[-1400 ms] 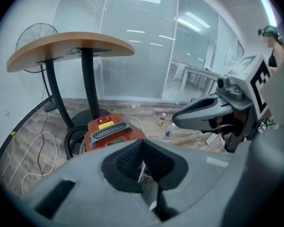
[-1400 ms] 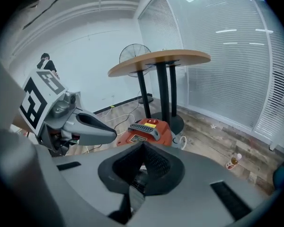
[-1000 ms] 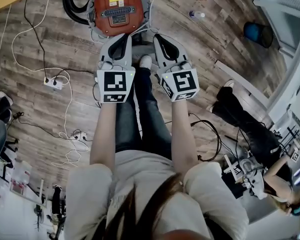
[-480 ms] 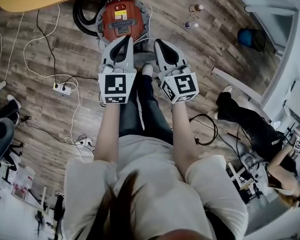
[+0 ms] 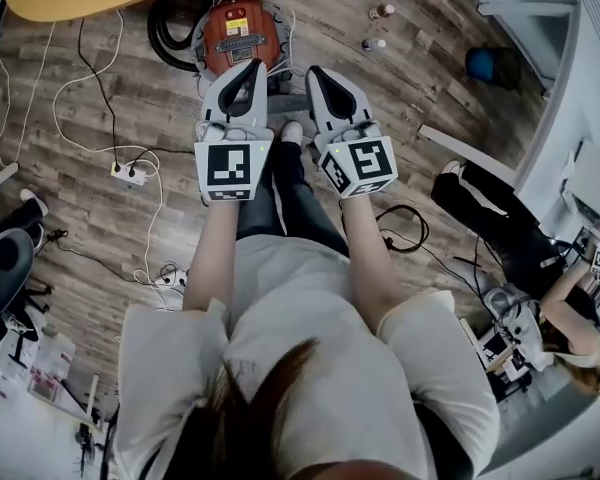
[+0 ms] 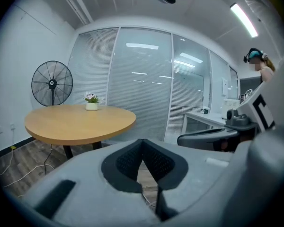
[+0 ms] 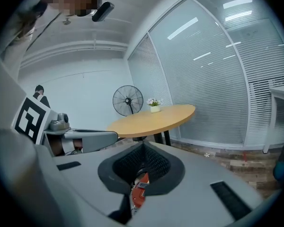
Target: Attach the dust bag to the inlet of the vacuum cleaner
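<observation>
Though cable-strewn, wood-plank floor.

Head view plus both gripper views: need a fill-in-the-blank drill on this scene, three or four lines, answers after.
The left hand-held gripper and the right hand-held gripper both have their jaws ____.
The vacuum cleaner stands on the ____.
On the round table sits a small pot of ____.
Behind that table stands a black ____ on a pole.
Missing words: shut; floor; flowers; fan.
</observation>
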The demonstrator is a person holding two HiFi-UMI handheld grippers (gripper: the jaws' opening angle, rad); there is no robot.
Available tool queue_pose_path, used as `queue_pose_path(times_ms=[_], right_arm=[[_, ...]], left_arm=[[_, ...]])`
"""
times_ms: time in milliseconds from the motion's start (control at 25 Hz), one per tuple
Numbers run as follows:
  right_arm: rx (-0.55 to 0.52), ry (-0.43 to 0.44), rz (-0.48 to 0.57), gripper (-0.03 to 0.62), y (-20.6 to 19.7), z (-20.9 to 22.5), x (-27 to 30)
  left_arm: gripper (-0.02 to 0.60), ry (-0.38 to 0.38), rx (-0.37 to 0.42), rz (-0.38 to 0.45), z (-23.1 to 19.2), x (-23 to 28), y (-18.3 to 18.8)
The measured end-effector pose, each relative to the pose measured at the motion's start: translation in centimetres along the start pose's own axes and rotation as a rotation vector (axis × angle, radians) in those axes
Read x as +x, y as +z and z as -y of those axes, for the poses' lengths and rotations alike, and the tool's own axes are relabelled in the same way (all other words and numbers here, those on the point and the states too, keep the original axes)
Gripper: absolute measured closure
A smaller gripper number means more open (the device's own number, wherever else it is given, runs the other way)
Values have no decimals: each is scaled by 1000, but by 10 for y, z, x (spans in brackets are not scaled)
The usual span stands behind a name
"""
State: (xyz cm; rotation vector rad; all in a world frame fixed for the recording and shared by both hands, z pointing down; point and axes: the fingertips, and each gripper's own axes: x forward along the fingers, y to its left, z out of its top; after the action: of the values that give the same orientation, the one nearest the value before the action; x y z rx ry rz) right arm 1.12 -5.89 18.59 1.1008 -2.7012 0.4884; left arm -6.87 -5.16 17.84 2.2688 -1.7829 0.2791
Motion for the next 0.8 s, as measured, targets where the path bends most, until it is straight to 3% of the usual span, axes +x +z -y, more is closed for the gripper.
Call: queue_pose_path(times_ms=[400, 640, 800], right_arm=[[-20, 32, 36, 590, 37, -34, -26], [-48, 49, 45, 591, 44, -54, -43], [-40, 17, 38, 589, 43, -50, -56]], left_arm=[[566, -7, 46, 50, 11, -29, 51], [566, -30, 38, 52, 26, -48, 54], [566, -36, 24, 36, 29, -60, 48]])
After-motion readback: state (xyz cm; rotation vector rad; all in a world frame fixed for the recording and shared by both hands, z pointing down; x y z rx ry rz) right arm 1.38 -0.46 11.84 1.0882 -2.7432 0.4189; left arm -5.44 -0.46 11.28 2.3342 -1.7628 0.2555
